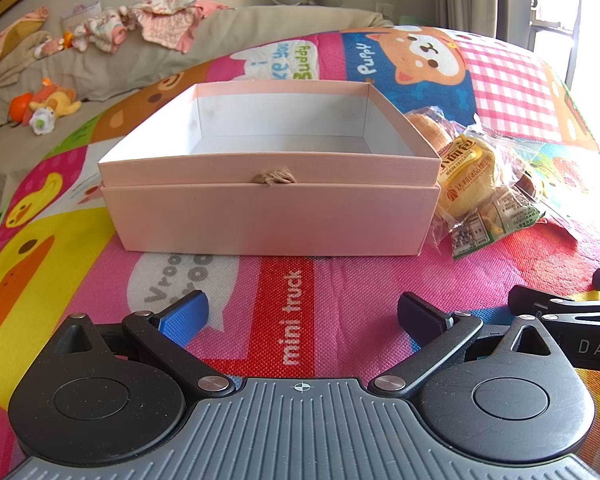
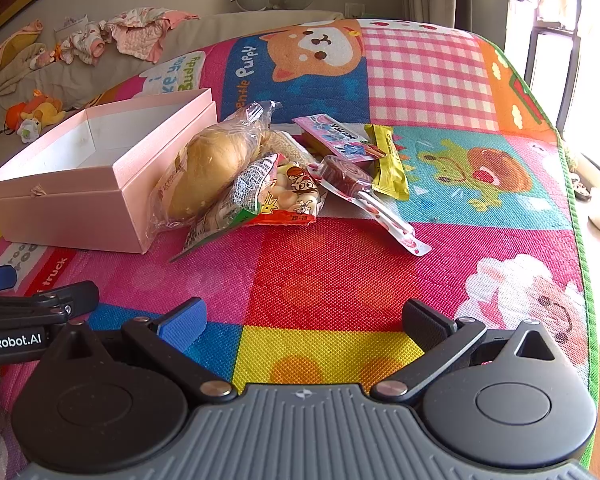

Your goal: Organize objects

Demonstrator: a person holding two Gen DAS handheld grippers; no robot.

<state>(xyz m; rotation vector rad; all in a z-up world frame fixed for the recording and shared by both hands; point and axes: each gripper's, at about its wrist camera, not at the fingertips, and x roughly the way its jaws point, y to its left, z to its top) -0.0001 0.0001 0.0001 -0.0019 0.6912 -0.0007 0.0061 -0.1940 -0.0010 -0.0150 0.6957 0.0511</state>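
Snacks lie heaped on the play mat (image 2: 340,272) just right of the pink box (image 1: 268,216), which sits open and looks empty, so I'd judge the sorting has not begun. From the right tool (image 2: 304,320), the bread bun pack (image 2: 208,168) leans against the box wall at about 11 o'clock, the cartoon snack bag (image 2: 288,196) touching it, the lollipop (image 2: 352,180) at 12, the pink packet (image 2: 340,136) and yellow bar (image 2: 388,160) beyond. Next move likely calls for reaching forward and pinching one wrapper. Both tools hover low and level over the mat, side by side; the left tool (image 1: 300,316), facing the box at 12, is spread wide and holds nothing, likewise the right
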